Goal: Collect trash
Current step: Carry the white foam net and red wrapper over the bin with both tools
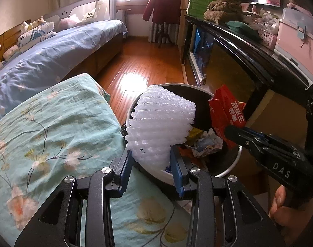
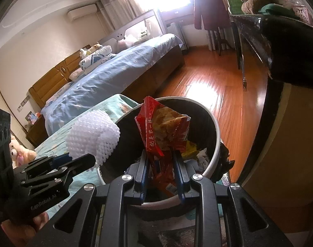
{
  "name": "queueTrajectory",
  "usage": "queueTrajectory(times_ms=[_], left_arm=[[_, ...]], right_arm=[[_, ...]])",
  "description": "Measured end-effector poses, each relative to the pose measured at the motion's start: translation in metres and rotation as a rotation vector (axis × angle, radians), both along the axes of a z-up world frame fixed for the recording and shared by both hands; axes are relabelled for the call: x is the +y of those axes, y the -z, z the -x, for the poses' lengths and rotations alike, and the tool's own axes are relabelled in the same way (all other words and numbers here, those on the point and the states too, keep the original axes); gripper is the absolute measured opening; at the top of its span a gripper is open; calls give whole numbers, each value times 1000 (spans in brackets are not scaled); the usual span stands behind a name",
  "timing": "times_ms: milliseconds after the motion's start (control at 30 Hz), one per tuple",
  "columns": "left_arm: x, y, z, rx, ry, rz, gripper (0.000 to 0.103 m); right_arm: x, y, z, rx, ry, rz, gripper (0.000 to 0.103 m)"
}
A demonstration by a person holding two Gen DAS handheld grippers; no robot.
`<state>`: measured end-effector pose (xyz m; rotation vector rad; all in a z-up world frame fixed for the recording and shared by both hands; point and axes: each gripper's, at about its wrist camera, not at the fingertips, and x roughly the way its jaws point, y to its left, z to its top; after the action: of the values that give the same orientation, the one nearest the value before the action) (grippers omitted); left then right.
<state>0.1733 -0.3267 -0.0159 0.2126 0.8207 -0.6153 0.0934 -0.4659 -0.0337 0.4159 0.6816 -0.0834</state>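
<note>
My left gripper (image 1: 151, 154) is shut on a white foam net sleeve (image 1: 162, 121) and holds it over the near-left rim of a round white trash bin (image 1: 237, 156) with a black liner. The sleeve also shows in the right wrist view (image 2: 92, 138), left of the bin (image 2: 215, 127). My right gripper (image 2: 161, 154) is shut on a red snack wrapper (image 2: 164, 127) and holds it upright over the bin's open mouth. In the left wrist view the wrapper (image 1: 226, 111) hangs at the bin's right side, pinched by the right gripper (image 1: 230, 130). Crumpled trash (image 1: 205, 144) lies inside the bin.
A bed corner with teal floral bedding (image 1: 53, 133) is left of the bin. A larger bed with blue bedding (image 1: 53, 51) lies beyond. A dark cabinet (image 1: 249, 47) with clutter on top stands at the right. Wooden floor (image 1: 148, 61) runs between them.
</note>
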Motion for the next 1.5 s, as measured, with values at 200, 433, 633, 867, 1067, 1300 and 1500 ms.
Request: queueTrajectory(times_ms=[200,433,633,867,1067,1300,1500], left_arm=[[-4,-1,-4,1,3,-2,34],[-12,-3,-9,-7,16,-10,34],[-12,-1,-13,-3,12,-13,34],[-14,2,-17,9,13,-20,34],[-17,3,-20,17,13,-22,34],[-22,4,-20,19,18,-29,35],[-24,5,-21,24,21,-36,35]], right_arm=[[-1,-1,-4,3,3,2,25],[-2,-1,-6,3,6,4,25],[-3,-1,-6,3,3,7,25],[-6,1,-9,11,3,5,25],[-10,4,-12,25,6,5,25],[-11,5,-13,38,7,8,25],[-10,5,-14,38,7,9,25]])
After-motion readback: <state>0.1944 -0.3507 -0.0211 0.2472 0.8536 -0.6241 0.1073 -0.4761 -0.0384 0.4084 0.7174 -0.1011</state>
